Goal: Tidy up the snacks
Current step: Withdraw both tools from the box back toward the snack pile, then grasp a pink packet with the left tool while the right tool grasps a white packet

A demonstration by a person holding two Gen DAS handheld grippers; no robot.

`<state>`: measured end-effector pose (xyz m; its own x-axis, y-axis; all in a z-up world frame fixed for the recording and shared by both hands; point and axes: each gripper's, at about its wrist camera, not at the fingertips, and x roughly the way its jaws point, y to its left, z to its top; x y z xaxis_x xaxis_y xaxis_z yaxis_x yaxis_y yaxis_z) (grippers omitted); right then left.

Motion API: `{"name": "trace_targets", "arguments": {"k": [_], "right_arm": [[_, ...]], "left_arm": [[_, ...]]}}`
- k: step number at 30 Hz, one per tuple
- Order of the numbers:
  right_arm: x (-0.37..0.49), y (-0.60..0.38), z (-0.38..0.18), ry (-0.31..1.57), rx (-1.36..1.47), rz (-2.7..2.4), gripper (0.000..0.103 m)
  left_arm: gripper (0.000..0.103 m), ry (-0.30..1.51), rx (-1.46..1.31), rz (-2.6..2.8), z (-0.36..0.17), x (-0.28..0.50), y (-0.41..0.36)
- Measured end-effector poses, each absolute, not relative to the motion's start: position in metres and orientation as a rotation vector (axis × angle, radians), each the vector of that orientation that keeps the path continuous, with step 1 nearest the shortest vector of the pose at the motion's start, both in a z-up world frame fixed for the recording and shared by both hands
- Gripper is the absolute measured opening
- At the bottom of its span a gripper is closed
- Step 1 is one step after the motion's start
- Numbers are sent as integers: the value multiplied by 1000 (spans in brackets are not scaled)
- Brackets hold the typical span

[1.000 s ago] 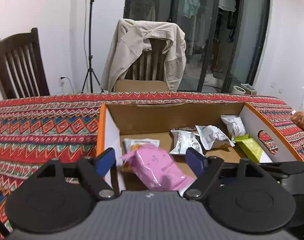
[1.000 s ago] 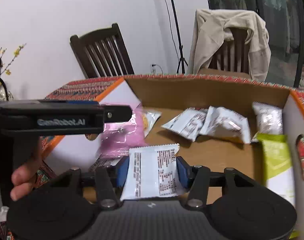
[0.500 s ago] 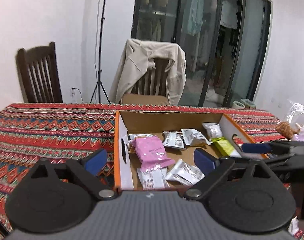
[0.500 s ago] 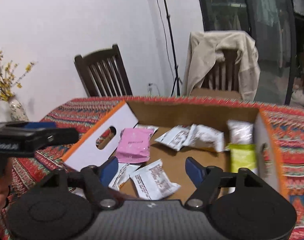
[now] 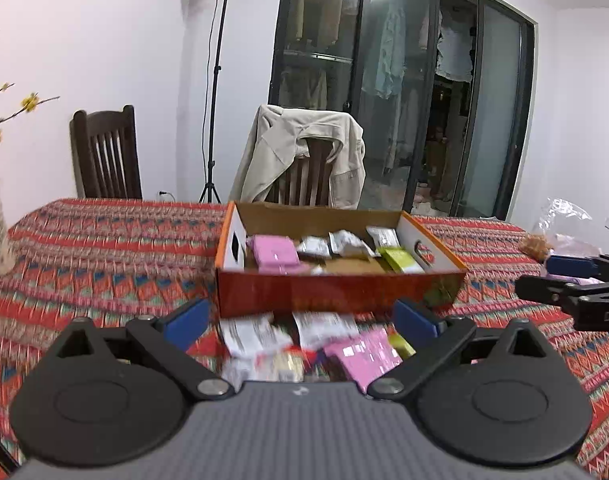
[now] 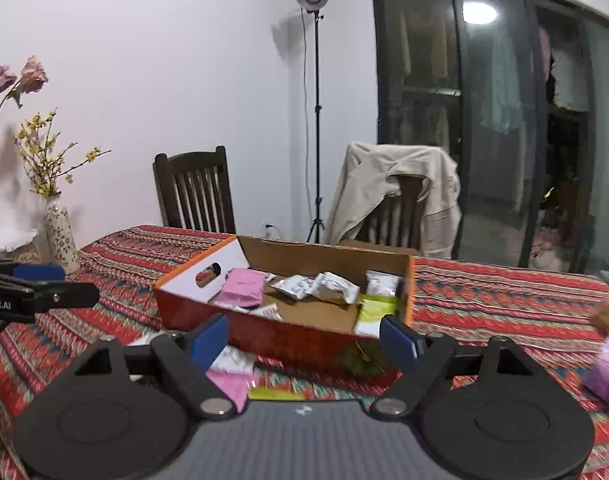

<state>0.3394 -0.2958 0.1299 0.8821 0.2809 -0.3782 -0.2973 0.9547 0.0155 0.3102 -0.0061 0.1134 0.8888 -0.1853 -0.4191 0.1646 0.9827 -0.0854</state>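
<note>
Left claw (image 5: 300, 320) opening, empty, right claw (image 6: 304, 338) likewise

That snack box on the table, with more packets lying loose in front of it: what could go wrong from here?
1. The loose packets overlap in a heap, so the left gripper, its jaws opening and empty, may pinch two at once.
2. The cardboard box stands just beyond the heap, so a reaching gripper could nudge it.
3. Both grippers work close together and might collide.

We see box (image 5: 336, 290) beyond claw, upright, holding pink, white, green packets | loose packets (image 5: 300, 340) lie nearer, flat.
</note>
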Motion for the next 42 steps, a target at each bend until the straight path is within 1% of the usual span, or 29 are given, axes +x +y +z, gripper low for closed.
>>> {"name": "trace_targets", "arguments": {"k": [8,16,24,42], "right_arm": [[265,-314,100,412,-56,230,83],[226,-328,61,485,20,188,83],[210,-319,30,553,39,209,83],[222,-317,22,587,41,226,83]], "left_arm": [[103,467,-35,-123,83,263,-12],[103,534,17,-78,51,233,-18],[103,583,24,-72,38,223,-22],[103,638,25,-111,28,237,-32]]}}
